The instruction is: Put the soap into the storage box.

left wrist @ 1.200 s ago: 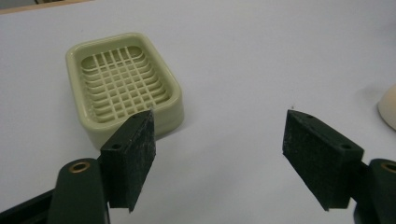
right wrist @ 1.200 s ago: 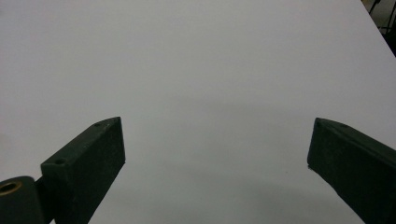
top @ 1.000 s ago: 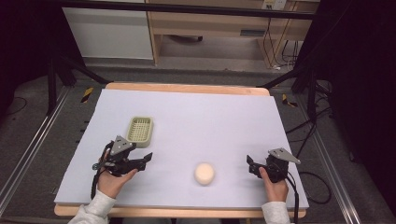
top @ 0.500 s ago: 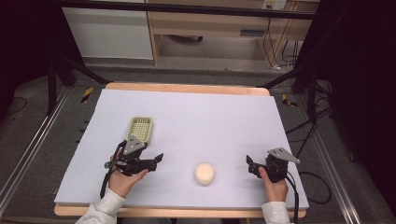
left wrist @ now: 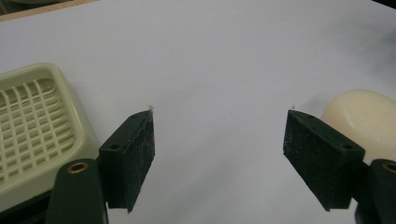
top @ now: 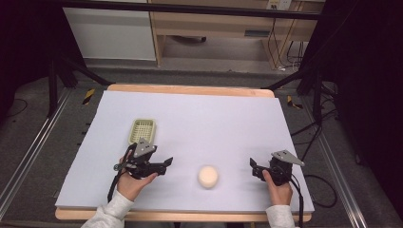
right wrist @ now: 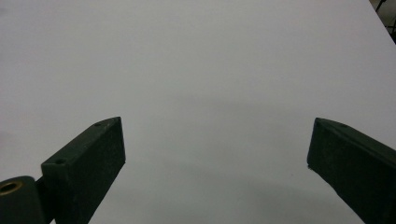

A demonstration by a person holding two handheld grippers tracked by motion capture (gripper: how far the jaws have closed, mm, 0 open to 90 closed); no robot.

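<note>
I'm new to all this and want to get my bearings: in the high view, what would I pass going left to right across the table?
Left gripper → cream bar of soap → right gripper. The pale green soap dish sits above the left gripper, so its place in the order is unclear.

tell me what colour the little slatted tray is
Pale yellow-green soap tray, with a grid floor; clearest in the left gripper view.

No readable text, label, brand, number or sign appears anywhere on the table (top: 218, 118), on the things lying on it, or on the furniture beyond its far edge.
</note>
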